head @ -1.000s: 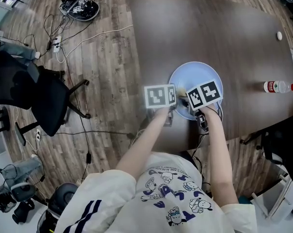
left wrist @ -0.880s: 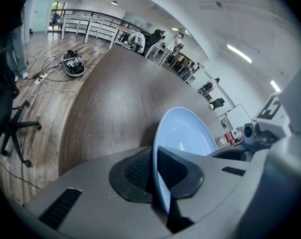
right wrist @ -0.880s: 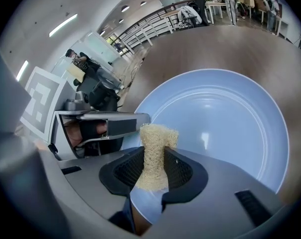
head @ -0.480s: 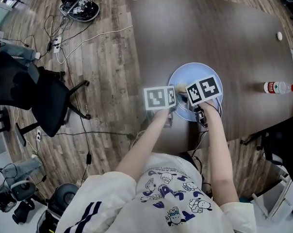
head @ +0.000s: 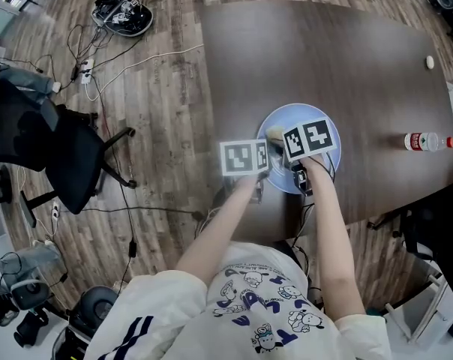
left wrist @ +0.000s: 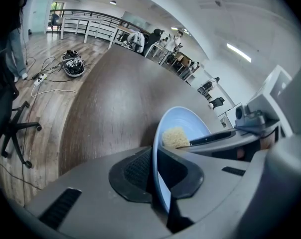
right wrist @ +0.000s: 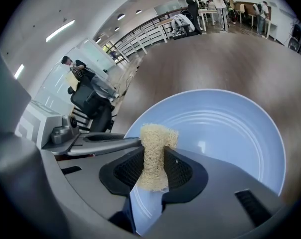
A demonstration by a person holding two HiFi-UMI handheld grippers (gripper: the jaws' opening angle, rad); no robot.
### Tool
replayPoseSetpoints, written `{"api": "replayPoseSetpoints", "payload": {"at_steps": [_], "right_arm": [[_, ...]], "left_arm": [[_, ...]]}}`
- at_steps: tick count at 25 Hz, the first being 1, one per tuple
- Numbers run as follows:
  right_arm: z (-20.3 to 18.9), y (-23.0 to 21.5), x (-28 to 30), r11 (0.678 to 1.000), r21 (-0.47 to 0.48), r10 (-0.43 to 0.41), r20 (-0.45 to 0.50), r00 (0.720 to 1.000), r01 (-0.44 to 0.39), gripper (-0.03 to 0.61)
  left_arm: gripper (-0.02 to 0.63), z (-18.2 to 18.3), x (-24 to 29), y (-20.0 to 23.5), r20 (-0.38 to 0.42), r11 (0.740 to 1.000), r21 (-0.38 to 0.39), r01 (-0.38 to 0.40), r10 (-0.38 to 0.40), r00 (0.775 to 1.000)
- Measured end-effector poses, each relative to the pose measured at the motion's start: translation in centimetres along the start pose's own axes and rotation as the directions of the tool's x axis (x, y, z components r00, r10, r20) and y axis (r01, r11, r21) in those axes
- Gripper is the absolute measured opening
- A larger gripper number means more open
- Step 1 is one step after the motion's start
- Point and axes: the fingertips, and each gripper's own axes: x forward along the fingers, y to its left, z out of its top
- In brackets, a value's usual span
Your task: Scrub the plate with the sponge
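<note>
Left gripper [left wrist: 154, 178] is clamped hard on the plate [left wrist: 186, 122]. The blue rim runs straight down between its pads, pinched at the edge nearest the person. The rest of the plate spreads out ahead of that gripper and to its right.

Right gripper [right wrist: 153, 172] is clenched on the sponge [right wrist: 155, 146], a pale, fibrous pad squeezed thin between the jaws. Its free end flares out just past the tips. That end sits over the plate's inner face, close to the rim on the left gripper's side, and looks to be against the surface.

From the head view the two grippers are just beside each other, both angled down at the near side of the plate, which lies on the table [head: 339, 51]. A bottle [head: 425, 141] lies well off to the right gripper's right.
</note>
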Motion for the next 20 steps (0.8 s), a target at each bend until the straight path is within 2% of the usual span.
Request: {"api": "replayPoseSetpoints", "payload": {"at_steps": [15,20], "right_arm": [[3.1,-3.2,-0.8,0.990,-0.014,-0.137,0.096,0.986,0.139,0.120],[3.4,-4.3,-1.4,0.987,-0.004,-0.156,0.104,0.982,0.158,0.120]], "left_arm": [[0.031,0.1,-0.1,0.1,-0.014,1.000,-0.016,0.010,-0.010,1.000],[0.031,0.2,-0.1,-0.1,-0.016,1.000,-0.015,0.009,-0.010,1.000]]}}
